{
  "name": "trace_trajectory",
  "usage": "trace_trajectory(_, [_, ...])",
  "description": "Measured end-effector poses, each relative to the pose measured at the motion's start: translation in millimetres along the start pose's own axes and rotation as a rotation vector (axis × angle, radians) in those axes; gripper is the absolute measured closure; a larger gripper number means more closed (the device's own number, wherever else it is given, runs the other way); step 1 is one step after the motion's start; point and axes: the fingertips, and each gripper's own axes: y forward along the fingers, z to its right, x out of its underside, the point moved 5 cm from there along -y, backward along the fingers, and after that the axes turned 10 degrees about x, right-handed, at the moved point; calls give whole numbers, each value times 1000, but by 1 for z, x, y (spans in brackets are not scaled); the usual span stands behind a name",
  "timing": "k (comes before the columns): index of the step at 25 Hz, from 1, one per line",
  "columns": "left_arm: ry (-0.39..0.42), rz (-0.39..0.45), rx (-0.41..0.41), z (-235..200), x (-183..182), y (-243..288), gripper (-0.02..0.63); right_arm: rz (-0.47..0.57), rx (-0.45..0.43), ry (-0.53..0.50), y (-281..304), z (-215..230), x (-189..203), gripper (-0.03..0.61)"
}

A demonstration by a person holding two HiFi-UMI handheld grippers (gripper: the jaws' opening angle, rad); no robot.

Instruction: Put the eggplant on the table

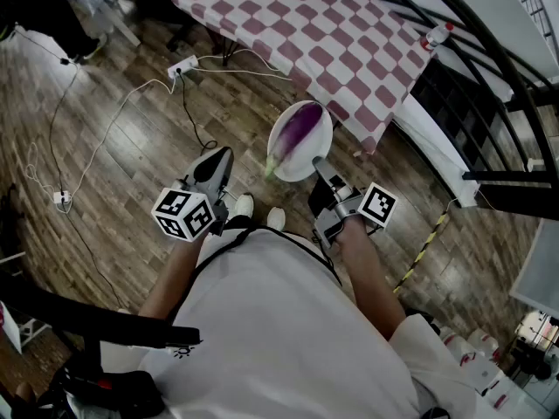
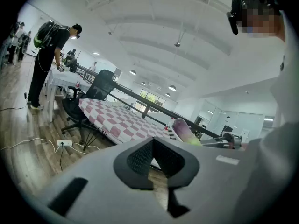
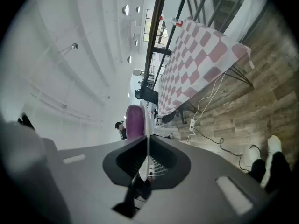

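Hanging empty with jaws closed, the left gripper (image 1: 220, 161) sits beside the white plate (image 1: 320, 143), whose near rim the right gripper (image 1: 320, 166) clamps, with the eggplant (image 1: 297, 129) lying on it, long axis pointing toward the checked desk (image 1: 323, 33) just ahead.

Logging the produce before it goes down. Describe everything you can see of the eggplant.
The eggplant is long, glossy and purple, paling to green at its stem end, which points toward the person. It lies across a white plate, touching only that. The right gripper clamps the plate's rim and holds it in the air near the checkered table. The gripper does not touch the eggplant itself.
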Motion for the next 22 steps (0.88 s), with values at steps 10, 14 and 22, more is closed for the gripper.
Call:
trace_trajectory(10, [30,7,45,-7,-24,-8,614,32,-35,10,0,-22,24,554])
trace_trajectory(14, [35,8,55,-14,-27,-18,614,49,-37,17,2,-24,37,555])
trace_trajectory(22, [37,0,75,-24,-30,-28,614,76,-36,25,8,-27,50,555])
